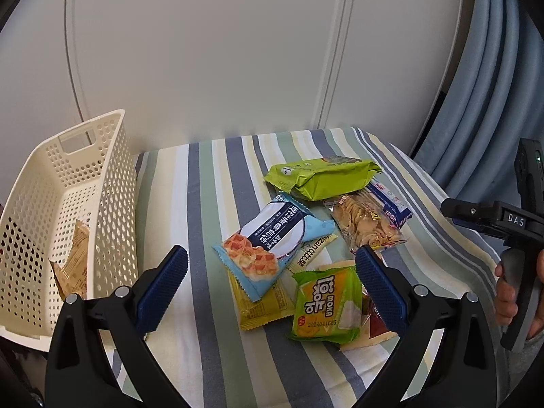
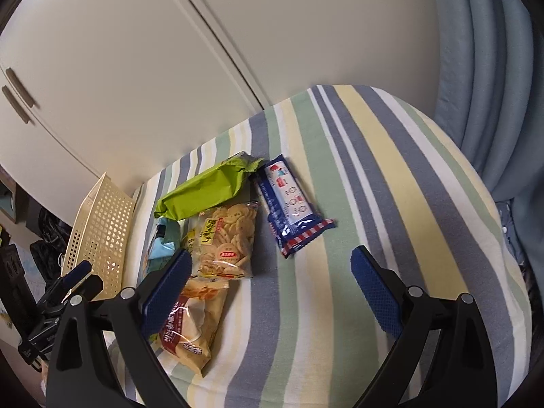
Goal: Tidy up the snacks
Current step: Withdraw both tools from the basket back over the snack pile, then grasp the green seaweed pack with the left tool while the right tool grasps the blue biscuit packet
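Both the left gripper [image 1: 272, 265] and right gripper [image 2: 268, 272] are wide open and empty; lower the left one straight over the waffle packet [image 1: 261, 241], pinch its middle, then carry it to the perforated basket [image 1: 102, 183] at the bed's left edge

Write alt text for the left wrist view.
The open left tool hovers over a pile of snack packets on a striped cloth, with a cream perforated basket at left holding one packet.

We see a striped woven cloth [image 1: 210, 204], matt and soft, under glossy plastic-film snack wrappers such as a lime-green packet [image 1: 323, 178] and a clear crinkly cracker bag [image 2: 227, 238]. The cream perforated basket [image 1: 68, 204] looks like smooth matt plastic. Blue finger pads [image 1: 380, 285] look textured, rubbery.
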Demonstrator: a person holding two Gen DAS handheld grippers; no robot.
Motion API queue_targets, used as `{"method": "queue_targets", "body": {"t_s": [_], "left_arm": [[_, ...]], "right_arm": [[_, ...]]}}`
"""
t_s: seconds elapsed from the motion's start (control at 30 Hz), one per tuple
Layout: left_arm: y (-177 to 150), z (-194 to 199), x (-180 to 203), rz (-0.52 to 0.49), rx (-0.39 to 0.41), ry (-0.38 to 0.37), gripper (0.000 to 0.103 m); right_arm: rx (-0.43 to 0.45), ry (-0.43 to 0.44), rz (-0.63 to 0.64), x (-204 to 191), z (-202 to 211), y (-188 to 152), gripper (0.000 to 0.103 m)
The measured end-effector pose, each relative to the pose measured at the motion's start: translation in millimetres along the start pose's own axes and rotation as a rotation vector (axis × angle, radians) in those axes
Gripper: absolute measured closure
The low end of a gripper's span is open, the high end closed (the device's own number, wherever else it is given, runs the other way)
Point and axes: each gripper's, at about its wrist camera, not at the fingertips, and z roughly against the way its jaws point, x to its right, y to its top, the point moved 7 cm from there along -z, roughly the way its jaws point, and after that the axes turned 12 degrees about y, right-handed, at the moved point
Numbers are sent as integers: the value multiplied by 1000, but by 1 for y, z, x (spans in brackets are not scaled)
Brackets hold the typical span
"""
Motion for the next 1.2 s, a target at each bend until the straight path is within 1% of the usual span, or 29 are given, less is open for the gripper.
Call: {"method": "queue_targets", "body": {"t_s": [0.07, 0.17, 0.23, 0.33, 0.47, 0.6, 0.67, 0.83, 0.9, 1.1, 1.2], "left_arm": [[4, -3, 8, -23, 0, -2, 3], [8, -11, 18, -48, -9, -7, 3], [10, -17, 22, -59, -21, -4, 3], [13, -28, 29, -86, -42, -3, 3], [25, -42, 37, -110, -61, -15, 3], [45, -61, 47, -131, -83, -33, 3], [55, -71, 56, -146, -96, -50, 3], [74, -102, 81, -216, -143, -88, 3], [78, -113, 89, -236, -168, -105, 3], [80, -149, 105, -304, -262, -119, 3], [81, -157, 109, -331, -275, -122, 3]], "right_arm": [[6, -28, 14, 4, 2, 2, 9], [3, -103, 53, 10, 2, 3, 9], [-6, -130, 70, 13, -1, 3, 9], [-23, -147, 89, 15, -8, 2, 9], [-41, -156, 113, 16, -16, 5, 9], [-73, -178, 157, 16, -27, 12, 9], [-89, -175, 166, 18, -33, 19, 9], [-127, -171, 174, 24, -50, 31, 9], [-140, -171, 179, 25, -57, 33, 9], [-171, -160, 192, 26, -73, 33, 9], [-183, -155, 201, 28, -78, 33, 9]]}}
